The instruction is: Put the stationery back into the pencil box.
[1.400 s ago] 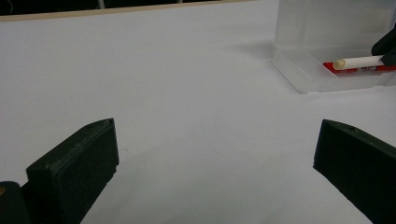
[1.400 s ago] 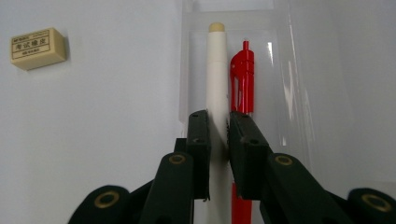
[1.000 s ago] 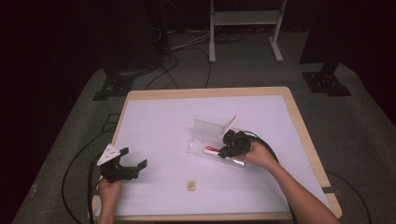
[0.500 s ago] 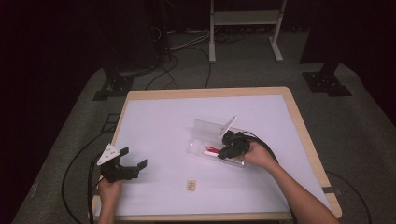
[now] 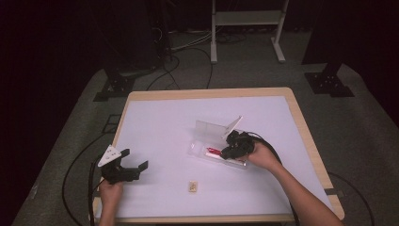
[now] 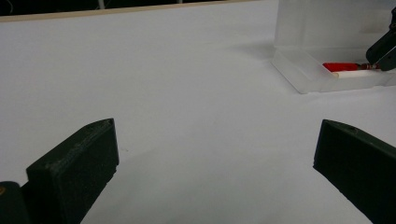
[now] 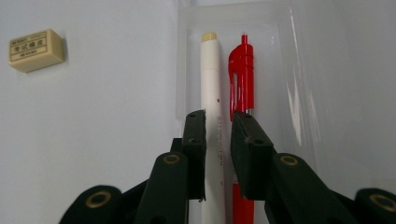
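Presently: white pen [image 7: 211,88] lying in clear case [image 7: 299,70] beside red pen [image 7: 241,70], between right gripper [image 7: 218,122] jaws just easing apart, barely gapped. Left gripper [image 5: 123,167] well apart, jaws spread wide. Eraser [image 5: 192,187] nearby.

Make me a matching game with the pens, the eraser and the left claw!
Things:
1. white pen
2. red pen
3. eraser
4. left claw

Places or states:
A. lying on the bare table, outside the case
B. between the jaws of the right claw
C. wide open with nothing in it
D. in the case, just beside the right claw's jaws

Pairs: 1-B, 2-D, 3-A, 4-C
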`<act>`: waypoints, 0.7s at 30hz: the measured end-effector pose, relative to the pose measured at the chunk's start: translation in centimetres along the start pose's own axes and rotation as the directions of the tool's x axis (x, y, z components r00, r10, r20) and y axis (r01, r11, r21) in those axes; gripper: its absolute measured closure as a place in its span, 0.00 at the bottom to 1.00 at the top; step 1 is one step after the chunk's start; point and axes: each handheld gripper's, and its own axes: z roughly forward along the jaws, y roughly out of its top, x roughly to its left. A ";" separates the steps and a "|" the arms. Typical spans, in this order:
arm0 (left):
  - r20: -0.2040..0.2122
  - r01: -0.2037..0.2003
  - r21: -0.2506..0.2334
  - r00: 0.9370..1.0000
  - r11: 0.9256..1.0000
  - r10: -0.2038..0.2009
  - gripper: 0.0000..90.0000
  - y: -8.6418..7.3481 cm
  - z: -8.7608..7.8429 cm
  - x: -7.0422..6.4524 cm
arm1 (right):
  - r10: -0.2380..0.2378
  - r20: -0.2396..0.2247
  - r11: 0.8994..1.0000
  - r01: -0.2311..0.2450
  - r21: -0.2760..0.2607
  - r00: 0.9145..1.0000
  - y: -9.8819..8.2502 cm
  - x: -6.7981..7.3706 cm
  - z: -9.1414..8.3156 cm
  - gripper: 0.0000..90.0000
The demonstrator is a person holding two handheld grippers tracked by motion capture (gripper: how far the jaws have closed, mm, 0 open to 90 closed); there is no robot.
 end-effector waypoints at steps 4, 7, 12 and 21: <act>0.001 0.000 -0.001 1.000 1.000 0.000 0.00 0.0 0.0 0.0 | -0.007 0.009 1.000 0.007 -0.018 1.000 0.1 0.2 -0.6 0.80; 0.003 -0.001 -0.001 1.000 1.000 0.001 0.00 0.0 0.0 0.0 | -0.020 0.016 0.999 0.021 -0.033 1.000 0.2 0.4 -1.2 0.79; 0.000 -0.002 0.000 1.000 1.000 0.002 0.00 0.0 0.0 0.0 | -0.014 0.020 0.998 0.015 -0.060 1.000 0.4 0.9 -2.0 0.75; -0.003 -0.005 0.004 1.000 1.000 0.005 0.00 0.0 0.0 0.0 | -0.028 0.029 0.994 0.031 -0.103 0.999 0.9 2.1 -2.9 0.62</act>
